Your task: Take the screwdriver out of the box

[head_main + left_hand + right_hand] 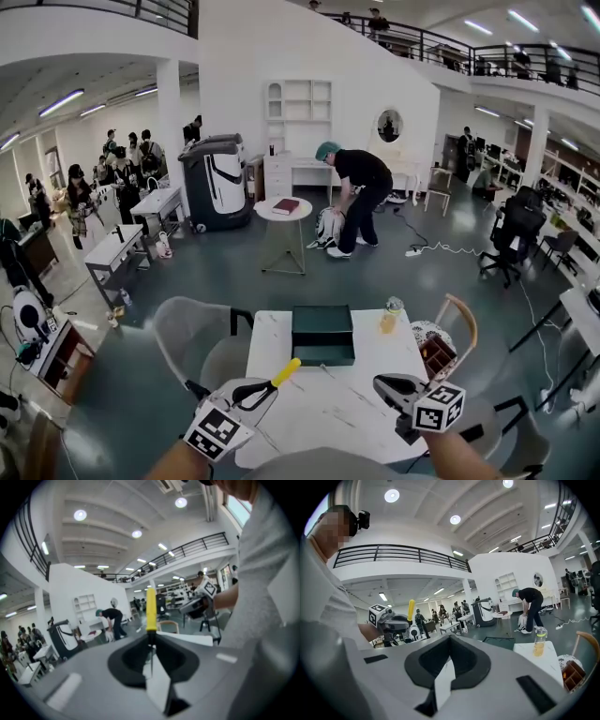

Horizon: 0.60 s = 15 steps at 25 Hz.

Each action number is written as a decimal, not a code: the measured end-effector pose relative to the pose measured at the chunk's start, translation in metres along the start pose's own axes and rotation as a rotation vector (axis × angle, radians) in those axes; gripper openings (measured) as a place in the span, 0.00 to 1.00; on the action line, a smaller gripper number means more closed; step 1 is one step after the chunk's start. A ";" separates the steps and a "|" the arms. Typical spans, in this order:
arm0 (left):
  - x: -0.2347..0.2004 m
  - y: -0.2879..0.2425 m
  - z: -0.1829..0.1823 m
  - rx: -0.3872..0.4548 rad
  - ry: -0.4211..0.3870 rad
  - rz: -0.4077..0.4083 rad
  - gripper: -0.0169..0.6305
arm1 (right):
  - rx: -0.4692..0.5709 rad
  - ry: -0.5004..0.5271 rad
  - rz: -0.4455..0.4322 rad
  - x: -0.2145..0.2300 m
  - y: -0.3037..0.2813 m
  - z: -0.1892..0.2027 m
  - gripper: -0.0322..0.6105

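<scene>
Wide, bright hall with a railed gallery above and people well off at the far side. Close in, a white counter [319, 403] carrying a dark green box [322, 335] at its far edge and a bottle [389, 320] of amber liquid just right of that box. Yellow-handled screwdriver [280, 372] out of the box, up over the near left part of the counter, well apart from the box.

Likely risks, judged from the hold:
- Pinched only at the dark neck and thin shank, with the whole handle jutting past the tips and the heavier end unsupported. Could pivot or slide in the pads on a quick swing or a knock against the counter.
- Could drop to the floor if let go beyond the near left corner rather than over the white top.
- Could clip the right hand-held gripper [394, 386], near on the right at much the same height, if swung across.
- Bottle at risk only on a move back toward the far edge.

As for the left hand-held gripper [151, 641]: nearly closed, clamped on the screwdriver just below the handle, handle pointing away toward the far right. Touching nothing else, clear of the counter as far as can be judged.

Right hand-held gripper: jaws together, nothing between them, above the near right part of the counter.
</scene>
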<state>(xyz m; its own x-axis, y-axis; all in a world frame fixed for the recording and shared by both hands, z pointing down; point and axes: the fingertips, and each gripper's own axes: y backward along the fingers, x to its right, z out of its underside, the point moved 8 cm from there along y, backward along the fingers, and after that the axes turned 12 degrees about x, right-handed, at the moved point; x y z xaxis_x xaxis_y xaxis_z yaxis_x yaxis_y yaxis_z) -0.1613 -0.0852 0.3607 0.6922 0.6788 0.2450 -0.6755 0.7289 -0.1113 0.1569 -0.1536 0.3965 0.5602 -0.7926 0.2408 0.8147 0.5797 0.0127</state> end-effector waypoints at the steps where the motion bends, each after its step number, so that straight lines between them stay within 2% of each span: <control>1: -0.002 0.002 0.001 0.005 0.006 -0.003 0.11 | -0.003 0.001 -0.002 -0.002 -0.003 -0.001 0.06; 6: -0.009 0.009 0.007 0.017 0.013 -0.007 0.11 | 0.005 0.007 -0.008 -0.008 -0.013 -0.002 0.06; 15: -0.007 0.012 0.010 0.015 0.034 -0.030 0.11 | -0.049 0.041 -0.007 -0.008 -0.008 0.002 0.06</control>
<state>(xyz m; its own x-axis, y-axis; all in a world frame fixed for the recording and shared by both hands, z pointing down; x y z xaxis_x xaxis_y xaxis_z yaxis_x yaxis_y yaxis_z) -0.1771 -0.0824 0.3672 0.7200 0.6598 0.2151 -0.6583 0.7474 -0.0897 0.1456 -0.1511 0.3959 0.5593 -0.8042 0.2010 0.8244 0.5650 -0.0335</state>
